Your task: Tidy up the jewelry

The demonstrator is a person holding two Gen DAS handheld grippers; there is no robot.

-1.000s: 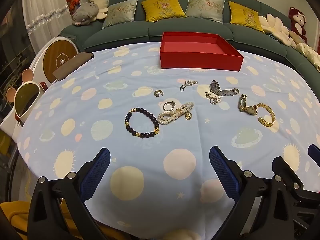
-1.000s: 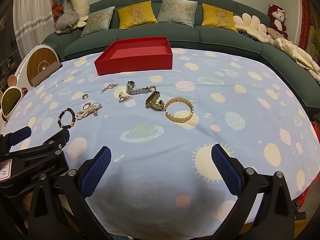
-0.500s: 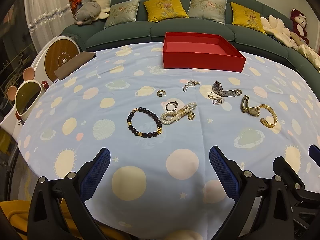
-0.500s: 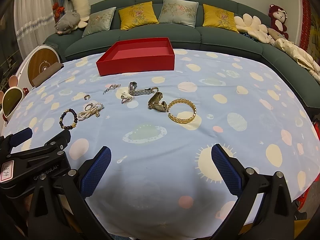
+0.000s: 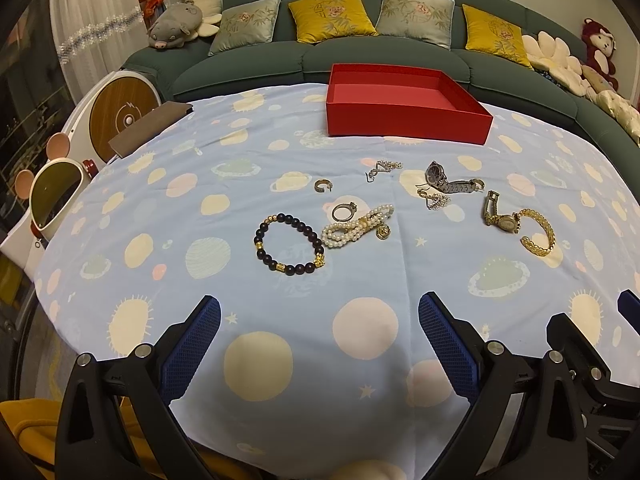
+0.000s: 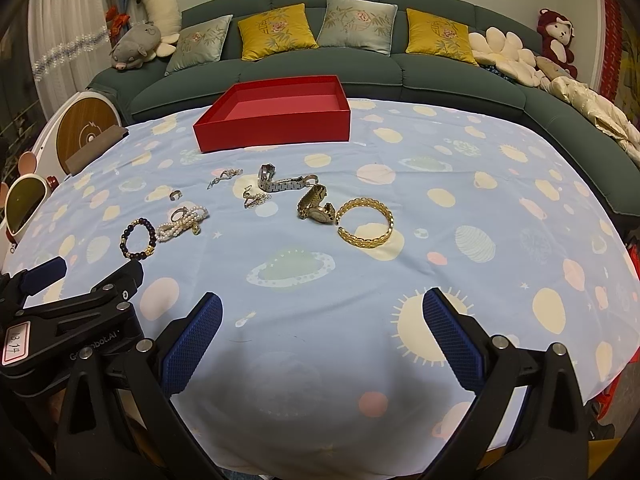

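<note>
Jewelry lies spread on a blue patterned tablecloth. A dark bead bracelet, a pearl bracelet, a ring, a silver watch, a gold watch and a gold bangle lie mid-table. An empty red box stands behind them. My left gripper is open and empty above the near edge. In the right wrist view my right gripper is open and empty, with the gold bangle and red box ahead.
A green sofa with cushions and plush toys curves behind the table. A small earring and thin chains lie near the watches. A round wooden-faced device and a mouse-eared mirror stand at the left.
Both grippers have drawn back and risen slightly, so the jewelry sits a little farther off. Nothing on the table has moved.
</note>
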